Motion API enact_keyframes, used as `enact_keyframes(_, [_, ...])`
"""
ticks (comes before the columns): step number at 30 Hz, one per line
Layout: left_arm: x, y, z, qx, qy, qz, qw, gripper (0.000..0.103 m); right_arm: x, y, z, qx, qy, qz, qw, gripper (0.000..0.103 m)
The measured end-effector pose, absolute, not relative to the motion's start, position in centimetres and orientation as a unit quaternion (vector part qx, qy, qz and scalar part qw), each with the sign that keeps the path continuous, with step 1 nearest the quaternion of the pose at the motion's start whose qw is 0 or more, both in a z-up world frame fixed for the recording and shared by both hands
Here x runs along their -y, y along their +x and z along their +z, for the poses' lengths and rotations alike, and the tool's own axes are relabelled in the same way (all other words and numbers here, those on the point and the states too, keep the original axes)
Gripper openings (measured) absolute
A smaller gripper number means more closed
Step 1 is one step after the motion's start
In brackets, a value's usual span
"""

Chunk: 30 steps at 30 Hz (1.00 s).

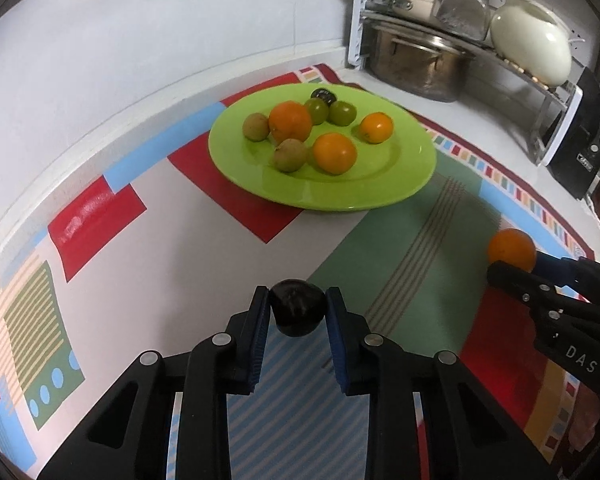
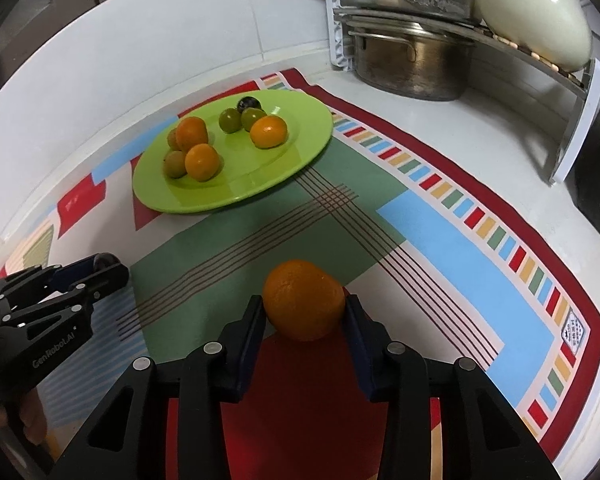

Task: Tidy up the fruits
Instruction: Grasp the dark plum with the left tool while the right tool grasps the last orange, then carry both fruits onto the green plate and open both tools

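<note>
A green plate (image 1: 404,184) (image 2: 300,148) lies on a patterned cloth and holds three oranges (image 1: 290,121), two brownish fruits (image 1: 290,155), two green fruits (image 1: 343,112) and a dark fruit (image 1: 323,95). My left gripper (image 1: 297,308) is shut on a dark plum (image 1: 297,307), in front of the plate. It shows at the left of the right wrist view (image 2: 108,266). My right gripper (image 2: 304,312) is shut on an orange (image 2: 304,300), to the right of the left one. It shows in the left wrist view (image 1: 512,258) with its orange (image 1: 511,249).
A dish rack (image 2: 572,80) at the back right holds a steel pot (image 2: 416,64), a cream dish (image 2: 536,12) and other cookware. A black box (image 1: 580,148) stands right of it. The patterned cloth (image 2: 460,232) covers the white counter up to the wall.
</note>
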State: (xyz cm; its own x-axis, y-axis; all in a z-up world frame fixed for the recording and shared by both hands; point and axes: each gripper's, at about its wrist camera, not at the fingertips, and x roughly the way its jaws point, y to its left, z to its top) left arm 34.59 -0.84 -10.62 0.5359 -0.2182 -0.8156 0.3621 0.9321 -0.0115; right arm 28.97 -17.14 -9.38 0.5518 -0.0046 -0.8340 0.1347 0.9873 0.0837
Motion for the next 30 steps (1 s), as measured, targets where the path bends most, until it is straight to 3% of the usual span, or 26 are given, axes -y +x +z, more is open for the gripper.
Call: enact_keyframes(30, [2.1,29.7,-1.4,-0.367,0.061,-0.177,0.911,0.028,17.0,25.8,-0.4,-0.383,0.055,0.051,0.921,0.04])
